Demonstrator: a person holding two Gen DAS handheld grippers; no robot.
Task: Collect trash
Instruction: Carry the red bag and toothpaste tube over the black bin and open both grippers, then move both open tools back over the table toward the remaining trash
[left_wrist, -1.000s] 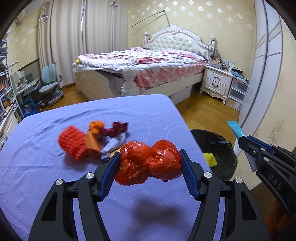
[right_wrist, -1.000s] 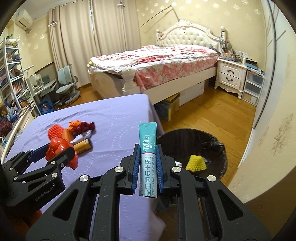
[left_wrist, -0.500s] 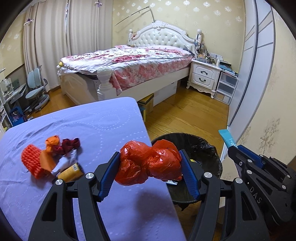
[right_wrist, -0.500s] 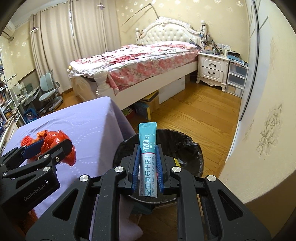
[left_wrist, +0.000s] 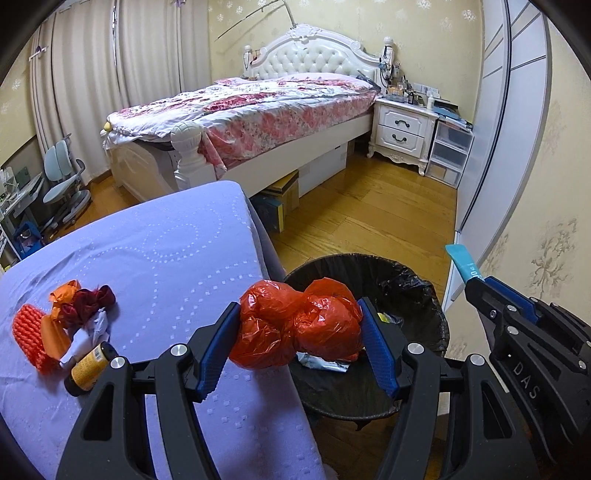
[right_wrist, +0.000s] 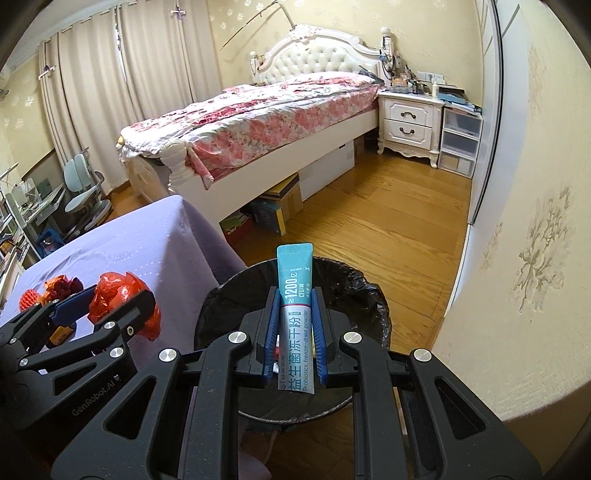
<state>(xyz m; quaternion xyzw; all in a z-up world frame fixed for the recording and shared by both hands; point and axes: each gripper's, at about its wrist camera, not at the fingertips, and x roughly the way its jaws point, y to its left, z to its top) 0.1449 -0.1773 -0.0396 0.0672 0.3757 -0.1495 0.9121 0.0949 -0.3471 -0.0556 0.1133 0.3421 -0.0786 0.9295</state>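
My left gripper (left_wrist: 299, 332) is shut on a crumpled red plastic bag (left_wrist: 295, 326) and holds it over the table's right edge, beside the black bin (left_wrist: 413, 291). My right gripper (right_wrist: 294, 321) is shut on a teal probiotics sachet (right_wrist: 295, 295) and holds it upright above the bin (right_wrist: 365, 288). The bin has a black liner and some trash inside. More trash lies on the purple table (left_wrist: 166, 258): an orange net (left_wrist: 27, 332), orange and dark red wrappers (left_wrist: 85, 299), and a small yellow bottle (left_wrist: 88, 369). The right gripper with its sachet (left_wrist: 461, 260) shows at the right of the left wrist view.
A bed (left_wrist: 266, 107) with a floral cover stands behind, with boxes (left_wrist: 280, 199) under it. A white nightstand (left_wrist: 402, 129) and plastic drawers (left_wrist: 448, 151) are at the far right wall. Wooden floor (right_wrist: 388, 221) lies between bed and bin. Chairs (left_wrist: 62, 184) stand at the left.
Both grippers have swung right from over the table toward the bin, each still holding its item. The right gripper's sachet now hangs above the bin opening.
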